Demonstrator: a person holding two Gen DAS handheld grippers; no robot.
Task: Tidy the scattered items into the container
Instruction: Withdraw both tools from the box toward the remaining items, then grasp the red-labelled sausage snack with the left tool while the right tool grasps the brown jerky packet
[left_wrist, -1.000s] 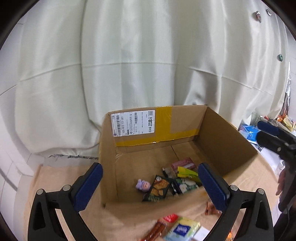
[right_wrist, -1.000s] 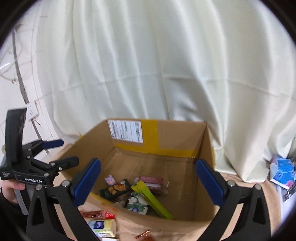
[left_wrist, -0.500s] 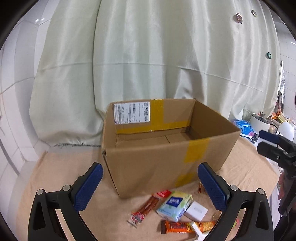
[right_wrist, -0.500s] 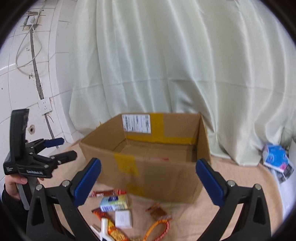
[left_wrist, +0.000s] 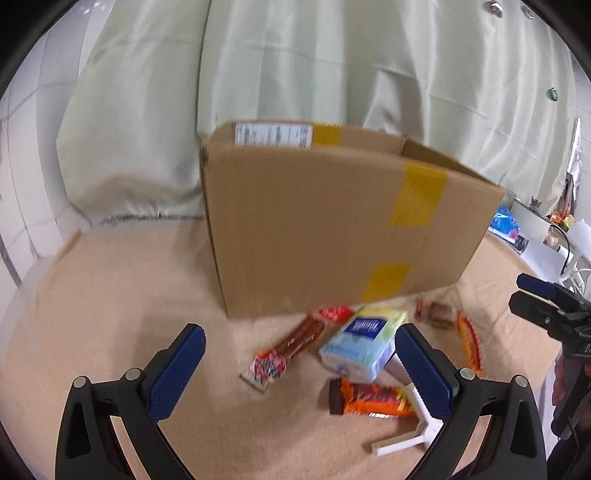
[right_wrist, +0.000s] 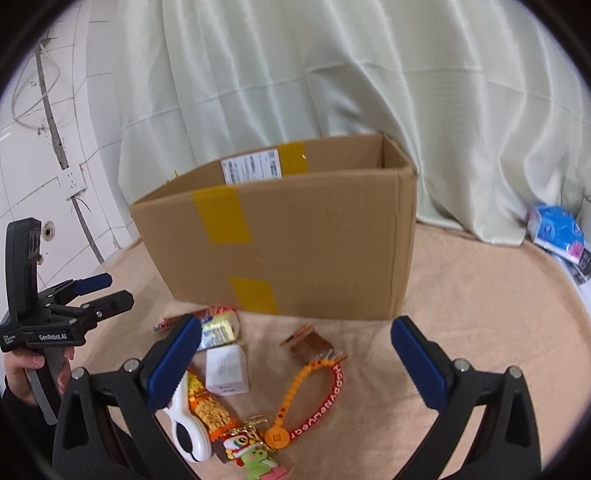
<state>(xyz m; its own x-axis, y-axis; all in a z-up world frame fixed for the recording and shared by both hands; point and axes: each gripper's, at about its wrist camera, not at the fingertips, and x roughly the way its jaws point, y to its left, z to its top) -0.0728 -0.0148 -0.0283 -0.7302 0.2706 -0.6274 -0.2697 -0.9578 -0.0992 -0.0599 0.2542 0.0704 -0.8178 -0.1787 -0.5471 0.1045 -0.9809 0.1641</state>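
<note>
A cardboard box (left_wrist: 332, 229) with yellow tape stands on a beige cloth (left_wrist: 110, 295) in front of a pale curtain (left_wrist: 295, 66); from both views only its outer walls and the inside of its far wall show, so what lies in it cannot be seen. The scattered items lie on the cloth just near of the box. In the left wrist view the left gripper (left_wrist: 299, 369) hangs above them with its blue-padded fingers (left_wrist: 177, 369) spread wide and nothing between them. Ahead of it lie a long red snack stick (left_wrist: 295, 341), a tissue pack (left_wrist: 364, 341) to its right, an orange bar (left_wrist: 369, 400) nearer, and a white clip (left_wrist: 410, 432) nearest, partly hidden by the right finger. Further right, close to the box, are a small brown wrapper (left_wrist: 434, 314) and an orange strap (left_wrist: 468, 341). The right gripper (right_wrist: 299, 369) is likewise open and empty. Below it lie a white box (right_wrist: 226, 369), a brown packet (right_wrist: 308, 343), the strap reading Happy New Year (right_wrist: 325, 398), a cartoon charm (right_wrist: 251, 450), a yellow snack bag (right_wrist: 207, 406) and a white gadget (right_wrist: 188, 428). At the left edge a hand (right_wrist: 26, 373) grips the left gripper's handle. A blue pack (right_wrist: 557, 229) lies far right by the curtain.
</note>
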